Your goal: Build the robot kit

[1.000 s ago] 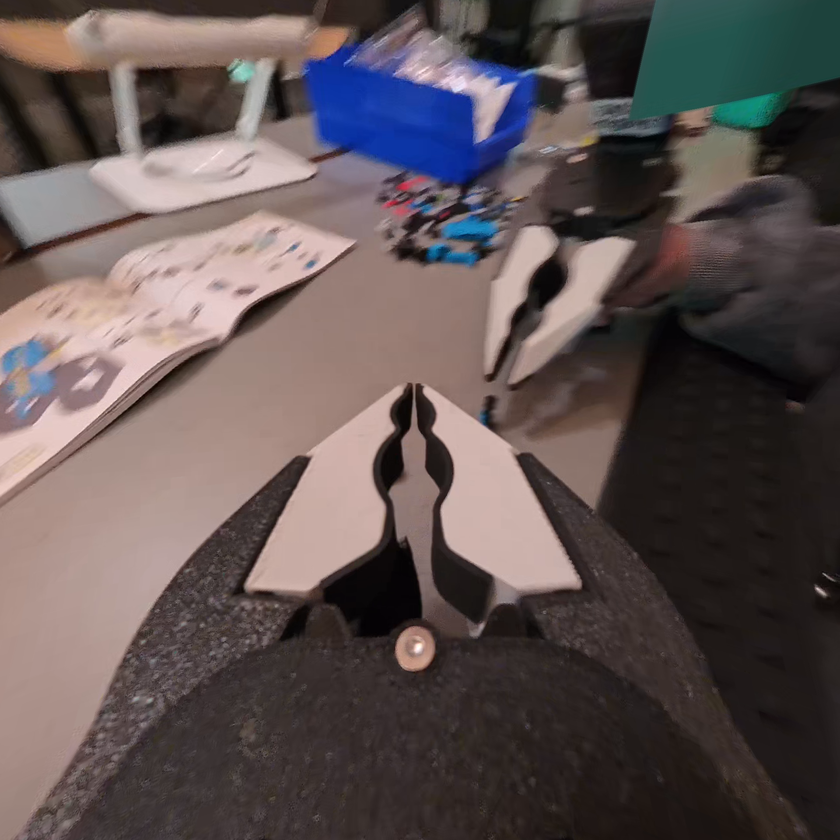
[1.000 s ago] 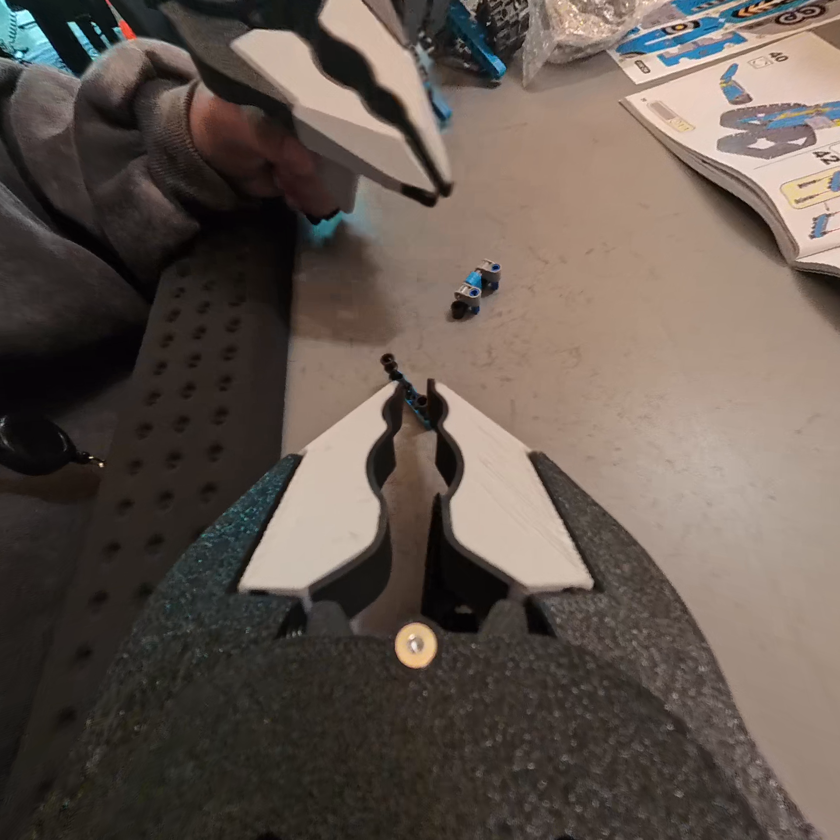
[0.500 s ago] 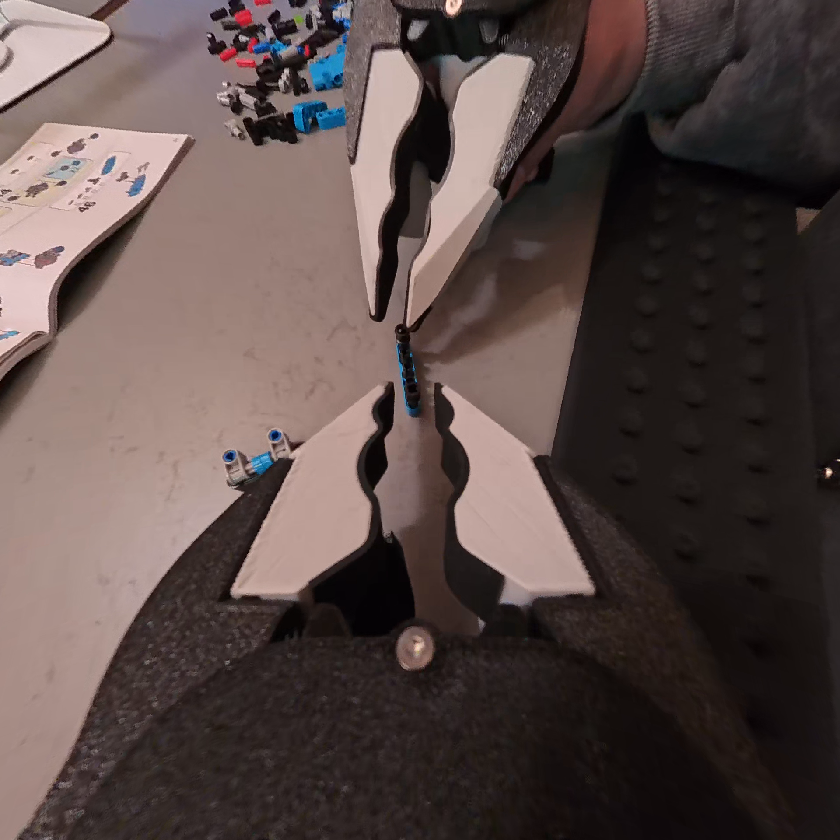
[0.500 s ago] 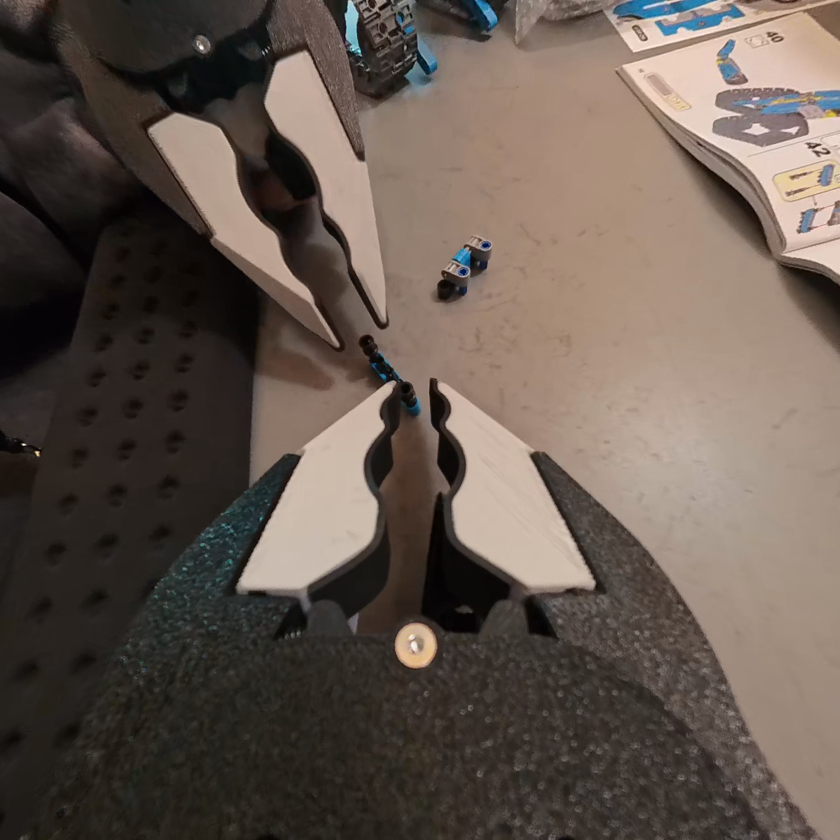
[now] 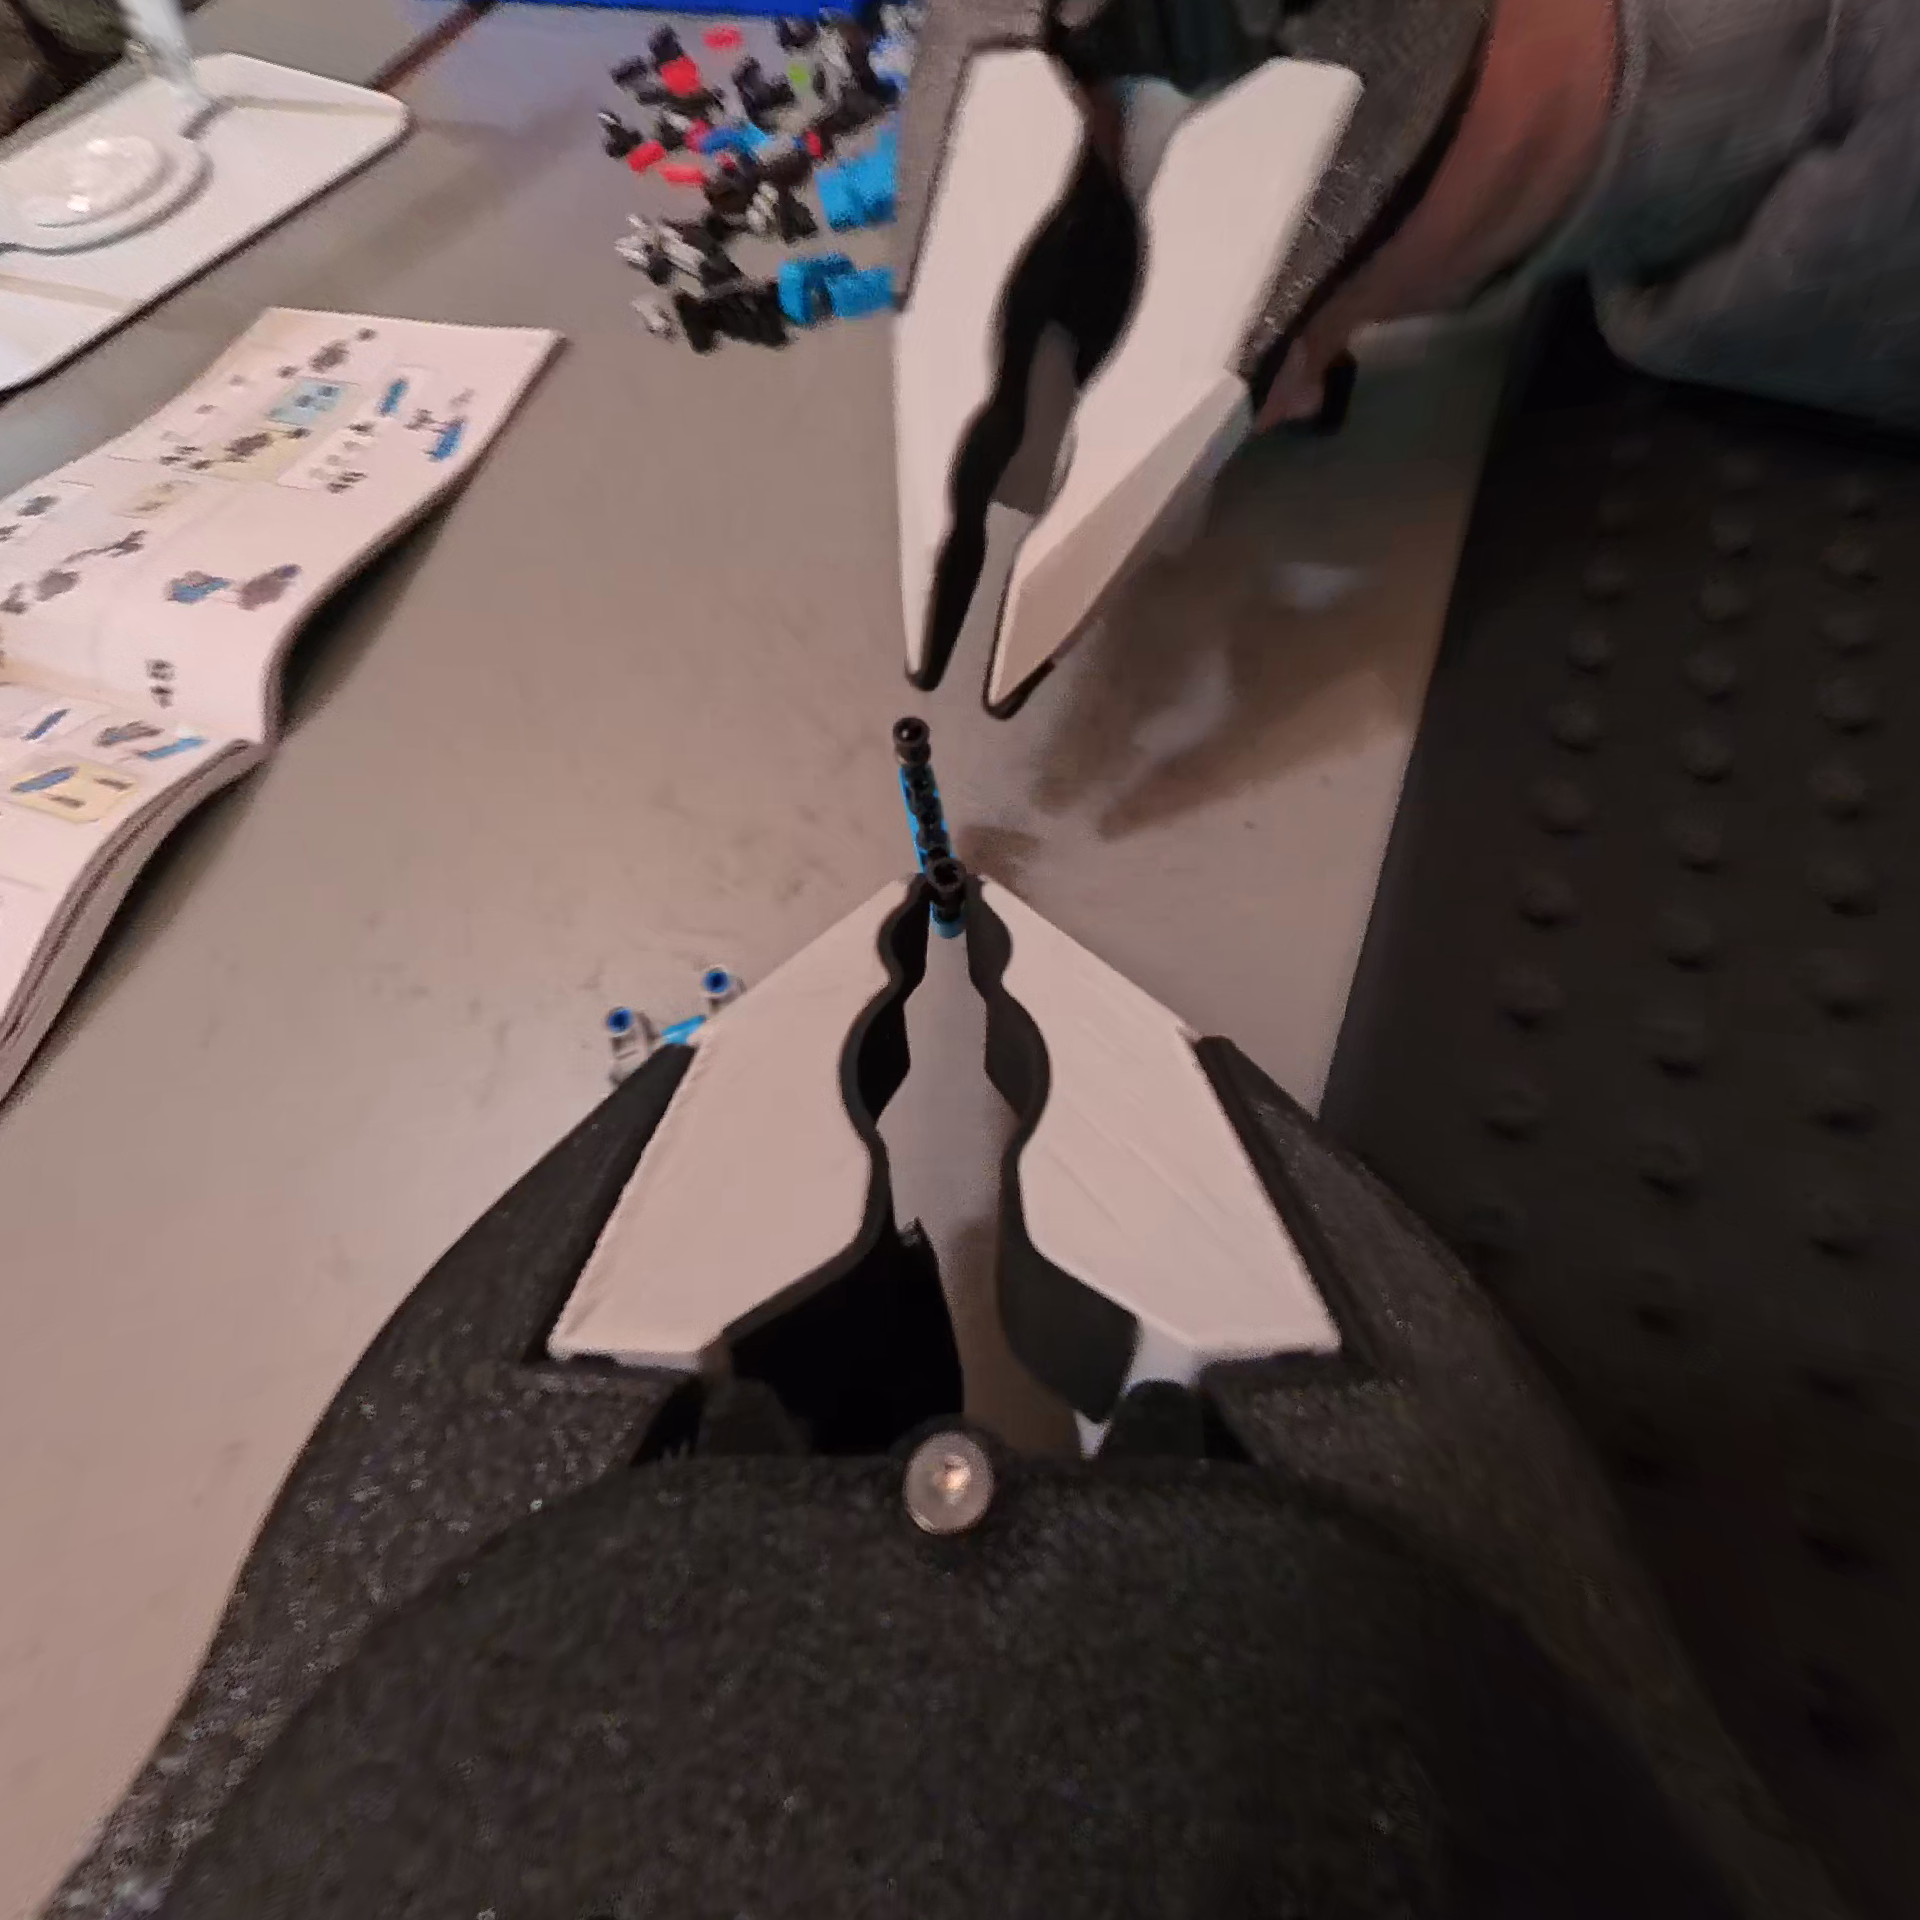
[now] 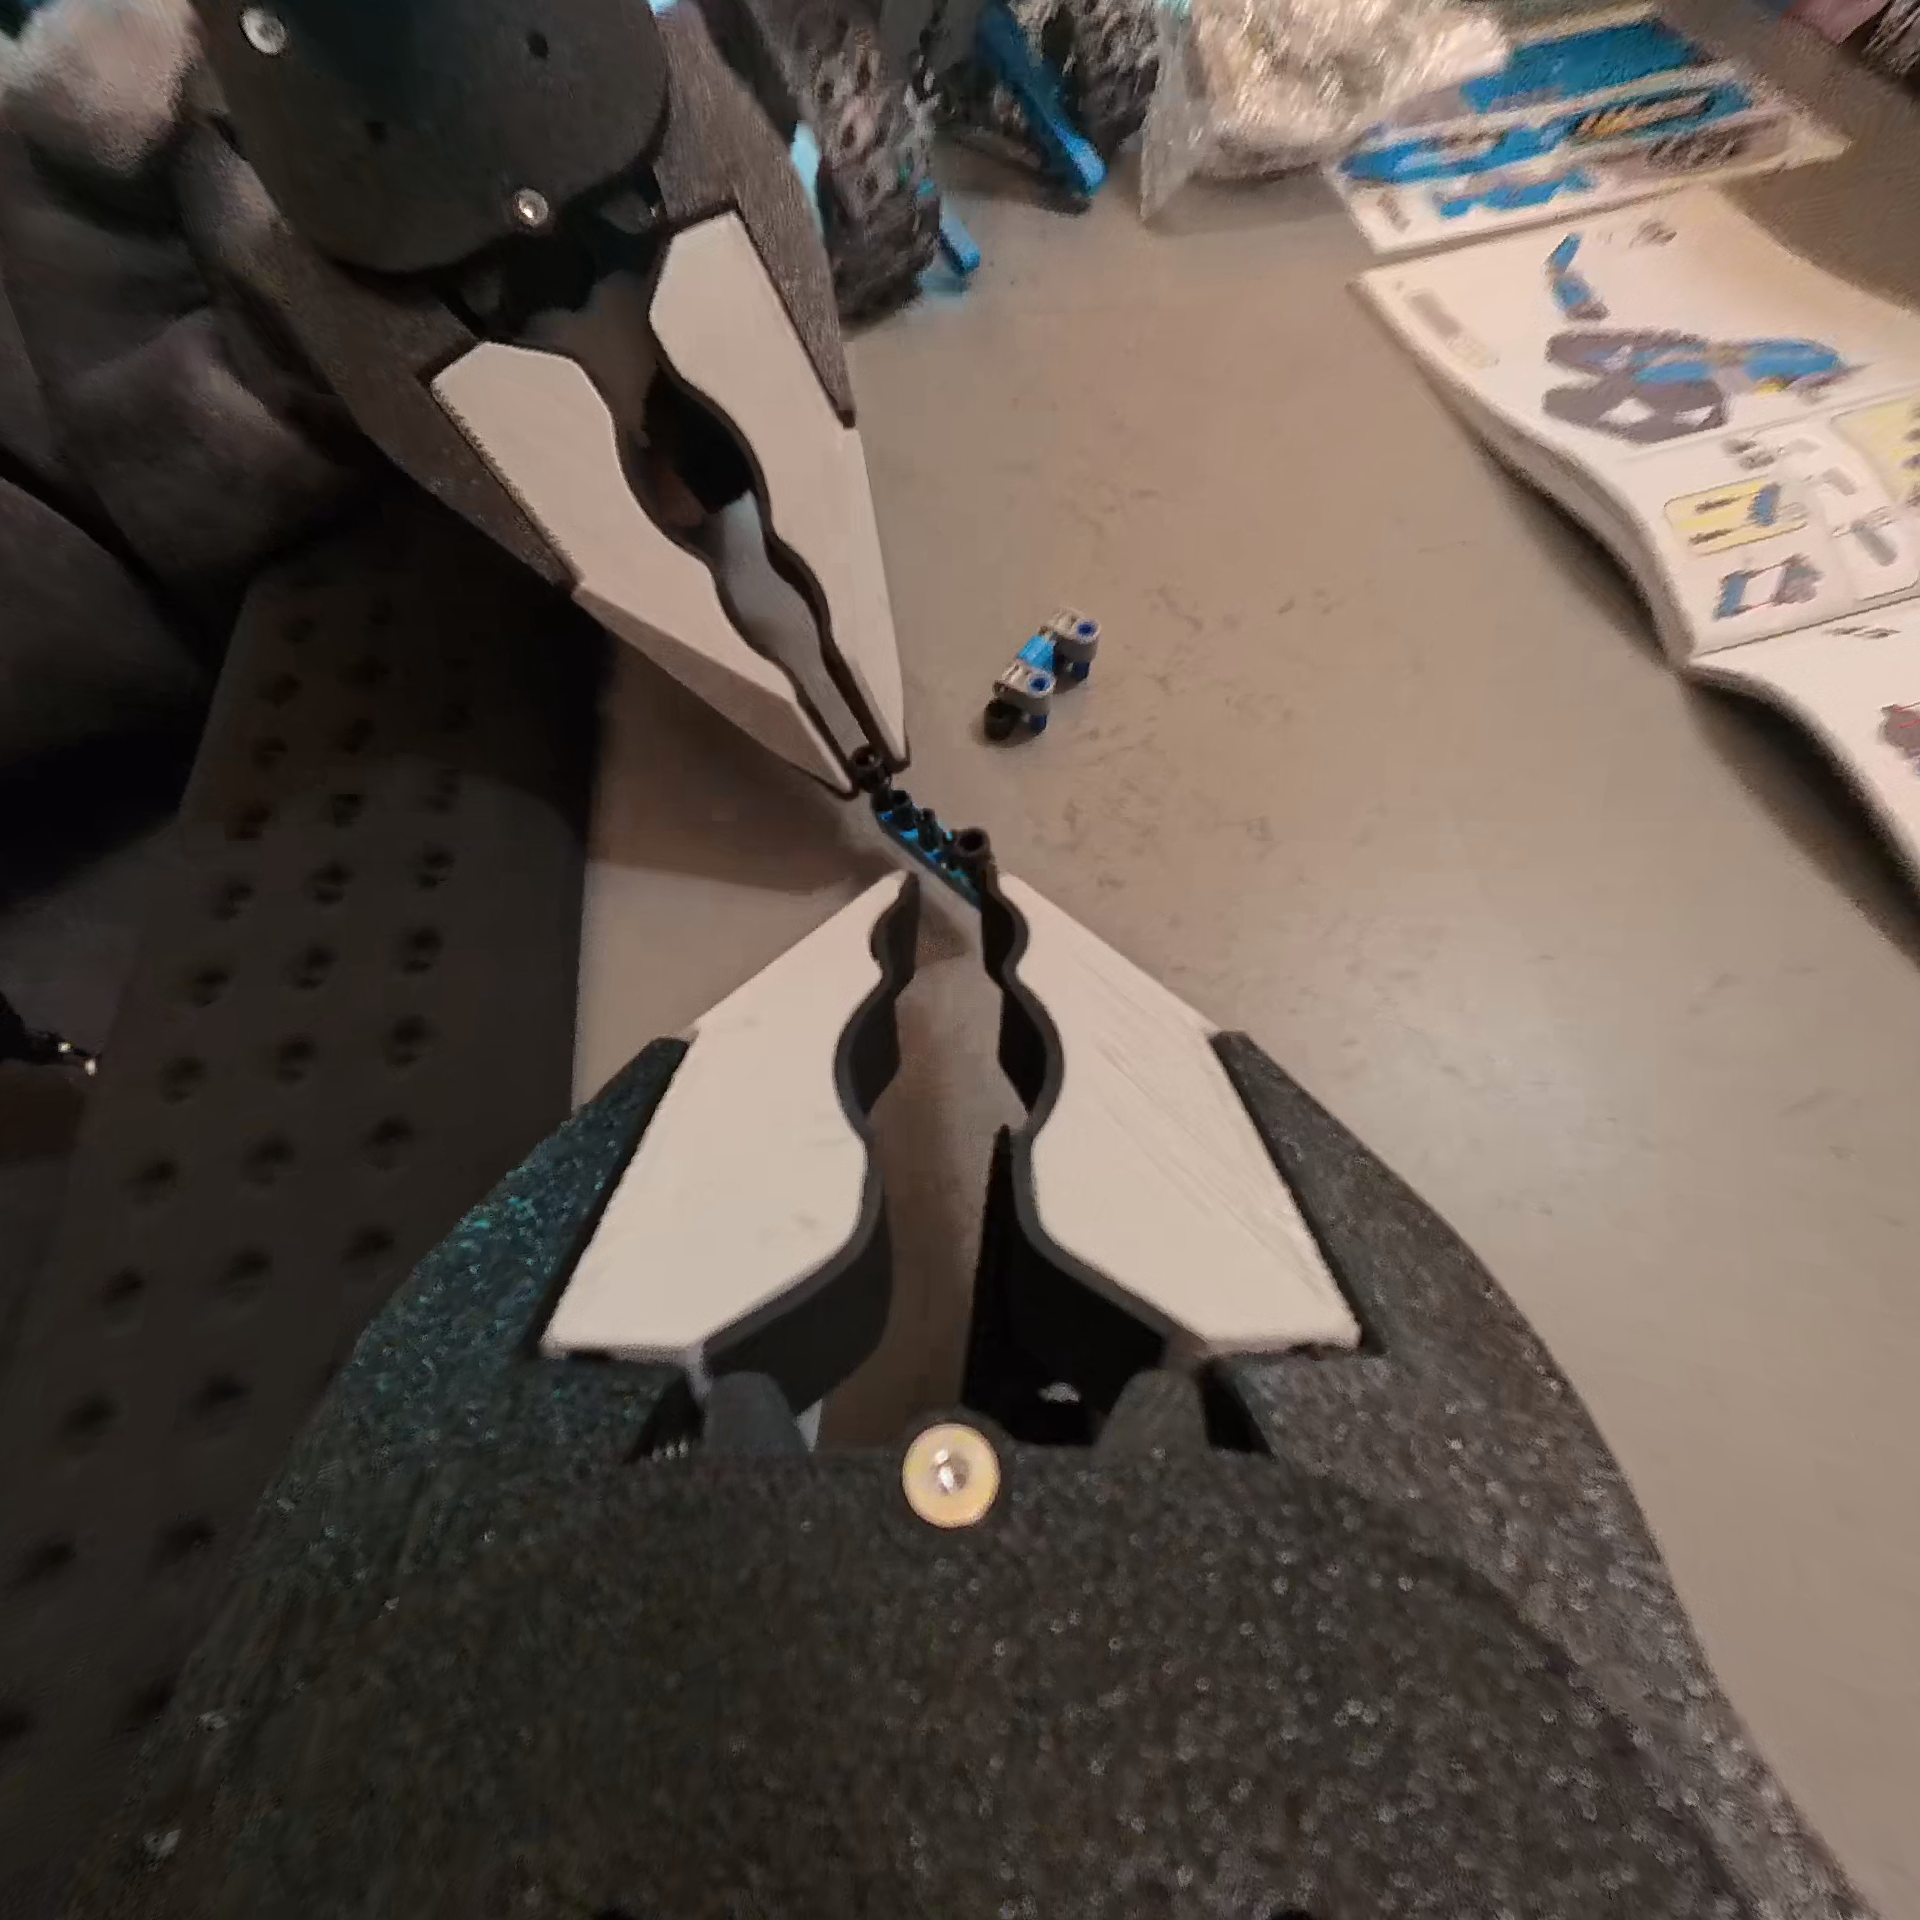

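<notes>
Now the left gripper (image 5: pixel 943 902) has pinched its tips onto the near end of the thin blue beam with black pins (image 5: pixel 923 821); half a second ago its jaws stood apart around that end; the beam sits just over the grey table (image 5: pixel 416 1039), and I cannot tell if it touches. The right gripper (image 6: pixel 948 883) has its jaws a little apart; in the left view its tips (image 5: pixel 961 691) are just past the far end of the beam, and it looked about the same before.

Only the left view shows the pile of small black, red and blue parts (image 5: pixel 748 239), the white lamp base (image 5: pixel 156 187) and the person's hand (image 5: pixel 1496 197). Only the right view shows the big black tyre (image 6: pixel 873 177) and the clear plastic bag (image 6: pixel 1309 94). Both views show the open booklet (image 6: pixel 1714 499) and the small grey and blue piece (image 6: pixel 1039 681) lying alone on the table; the dark bumpy mat (image 5: pixel 1683 935) lies along the table edge.

A blue edge at the top of the left view is too cut off to tell.
</notes>
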{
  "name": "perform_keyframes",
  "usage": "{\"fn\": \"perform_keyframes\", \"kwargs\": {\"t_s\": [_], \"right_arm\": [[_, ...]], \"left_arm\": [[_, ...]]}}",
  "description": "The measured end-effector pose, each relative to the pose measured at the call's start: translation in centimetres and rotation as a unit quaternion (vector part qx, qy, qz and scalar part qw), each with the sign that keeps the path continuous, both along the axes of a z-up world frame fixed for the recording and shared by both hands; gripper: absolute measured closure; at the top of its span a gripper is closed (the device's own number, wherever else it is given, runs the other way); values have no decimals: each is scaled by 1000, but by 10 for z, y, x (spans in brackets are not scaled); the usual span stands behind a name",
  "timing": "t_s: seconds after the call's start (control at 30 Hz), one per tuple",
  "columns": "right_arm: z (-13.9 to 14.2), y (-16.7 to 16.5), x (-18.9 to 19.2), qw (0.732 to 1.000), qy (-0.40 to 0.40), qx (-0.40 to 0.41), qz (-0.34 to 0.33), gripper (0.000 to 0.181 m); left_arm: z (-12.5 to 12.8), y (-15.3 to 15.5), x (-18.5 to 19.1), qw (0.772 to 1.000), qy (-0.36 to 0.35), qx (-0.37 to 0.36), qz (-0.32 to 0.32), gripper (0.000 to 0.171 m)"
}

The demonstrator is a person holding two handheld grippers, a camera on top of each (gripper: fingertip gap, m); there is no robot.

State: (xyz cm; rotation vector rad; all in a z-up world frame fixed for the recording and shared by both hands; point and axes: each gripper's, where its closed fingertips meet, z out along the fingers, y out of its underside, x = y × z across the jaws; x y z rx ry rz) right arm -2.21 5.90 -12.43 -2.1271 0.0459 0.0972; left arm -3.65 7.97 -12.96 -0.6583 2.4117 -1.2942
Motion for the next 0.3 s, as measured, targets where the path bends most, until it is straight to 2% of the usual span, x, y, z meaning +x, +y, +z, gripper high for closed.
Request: {"fn": "perform_keyframes", "kwargs": {"t_s": [0.17,0.3], "right_arm": [[30,-5,21,996,-2,73,-52,170],[40,-9,29,992,29,104,-71,171]], "left_arm": [[35,29,24,985,28,-147,83,165],[54,48,34,945,103,-294,101,166]]}}
